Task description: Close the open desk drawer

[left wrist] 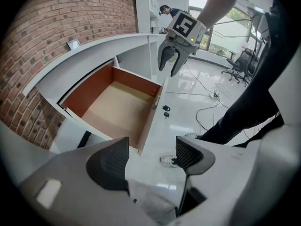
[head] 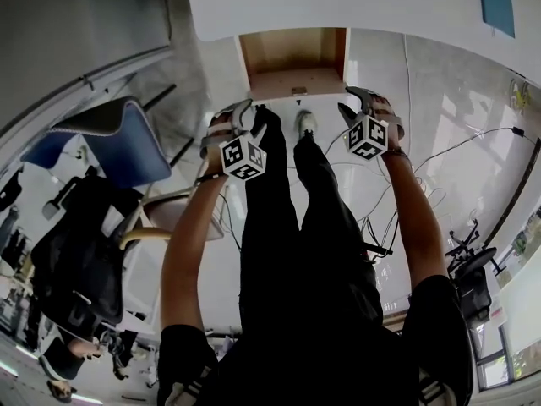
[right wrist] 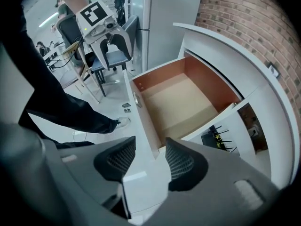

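The desk drawer (head: 293,62) stands pulled out of the white desk (head: 355,2), showing a bare wooden inside (left wrist: 117,109) (right wrist: 181,105). A key hangs from its white front panel (left wrist: 153,114) (right wrist: 141,119). My left gripper (head: 245,117) (left wrist: 153,157) is open just before the front's left part, with nothing between its fingers. Level with the front's right corner, my right gripper (head: 355,104) (right wrist: 150,159) is also open; the panel's end shows in the gap between its jaws, and contact cannot be told. Each gripper shows in the other's view: the right gripper (left wrist: 170,62), the left gripper (right wrist: 110,39).
My legs in black trousers (head: 304,227) and a white shoe (head: 306,123) are below the drawer. A blue chair (head: 127,142) stands to the left. Cables (head: 456,150) trail over the glossy floor at the right, near a black office chair (head: 473,269). A brick wall (left wrist: 56,27) backs the desk.
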